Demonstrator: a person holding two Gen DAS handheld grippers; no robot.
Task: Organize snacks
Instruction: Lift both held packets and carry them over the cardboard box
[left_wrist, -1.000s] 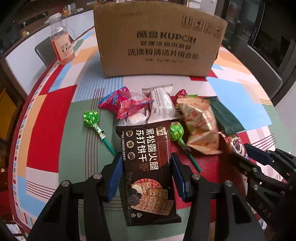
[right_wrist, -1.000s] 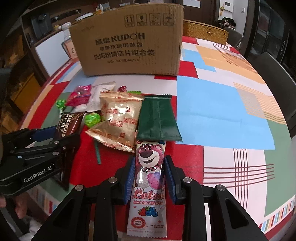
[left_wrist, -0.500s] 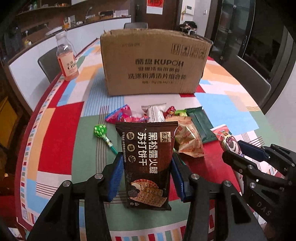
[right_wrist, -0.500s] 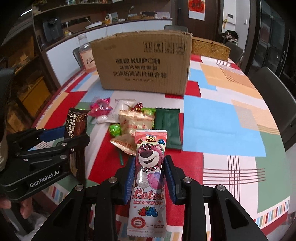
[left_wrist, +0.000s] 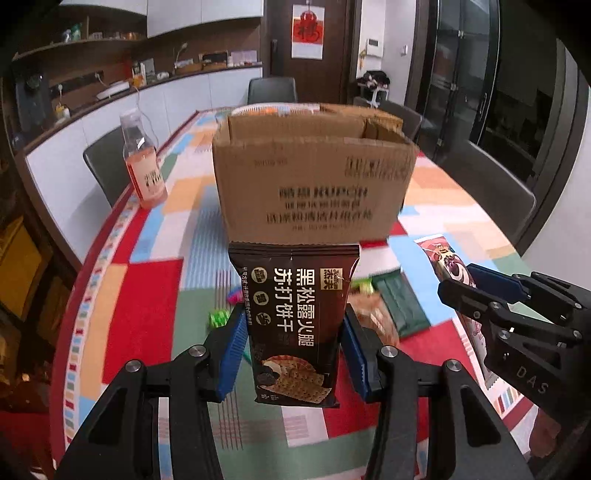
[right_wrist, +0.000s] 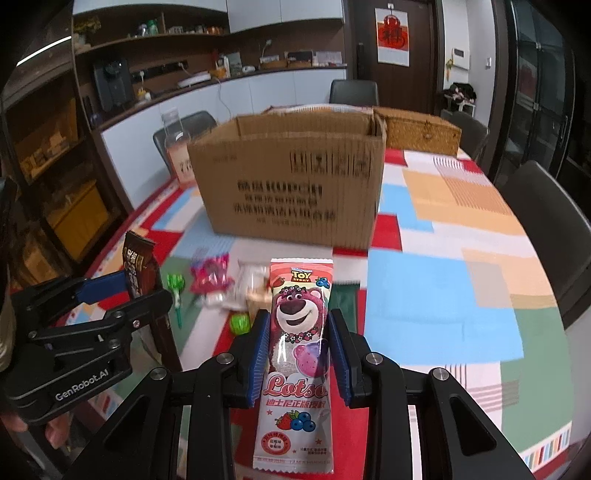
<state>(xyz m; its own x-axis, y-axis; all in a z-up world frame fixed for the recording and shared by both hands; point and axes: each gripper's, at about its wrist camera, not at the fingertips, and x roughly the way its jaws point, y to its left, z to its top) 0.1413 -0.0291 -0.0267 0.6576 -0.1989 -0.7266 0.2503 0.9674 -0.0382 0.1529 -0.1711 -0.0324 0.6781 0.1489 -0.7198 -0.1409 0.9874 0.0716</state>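
A: In the left wrist view, what does the left gripper (left_wrist: 295, 349) carry?

B: Its blue pads are clamped on the sides of a dark brown cracker packet (left_wrist: 295, 321) with pale lettering, held upright above the table. The packet's top edge reaches up in front of the open brown cardboard box (left_wrist: 314, 188) standing further back on the patchwork tablecloth (left_wrist: 140, 295).

A: What else shows there?

B: A clear plastic bottle of orange drink (left_wrist: 144, 166) stands left of the box. A dark green flat wrapper (left_wrist: 400, 308) and a tan snack bag (left_wrist: 373, 317) lie on the cloth just right of the packet, and a green lollipop (left_wrist: 218, 318) peeks out at its left. The right gripper (left_wrist: 458, 275) comes in from the right edge.

A: And in the right wrist view?

B: The right gripper (right_wrist: 297, 350) is closed narrowly on a pink bear-printed candy packet (right_wrist: 297, 354), also raised off the table, its top pointing toward the box (right_wrist: 291, 184). A woven basket (right_wrist: 421, 134) sits behind the box to the right.

A: Where are the other snacks?

B: Loose on the cloth between the box and the grippers: a pink wrapper (right_wrist: 210, 275), a whitish packet (right_wrist: 249, 284), and two green lollipops (right_wrist: 240, 323). The left gripper (right_wrist: 122, 295), at the left edge, shows the brown packet (right_wrist: 138, 271) edge-on.
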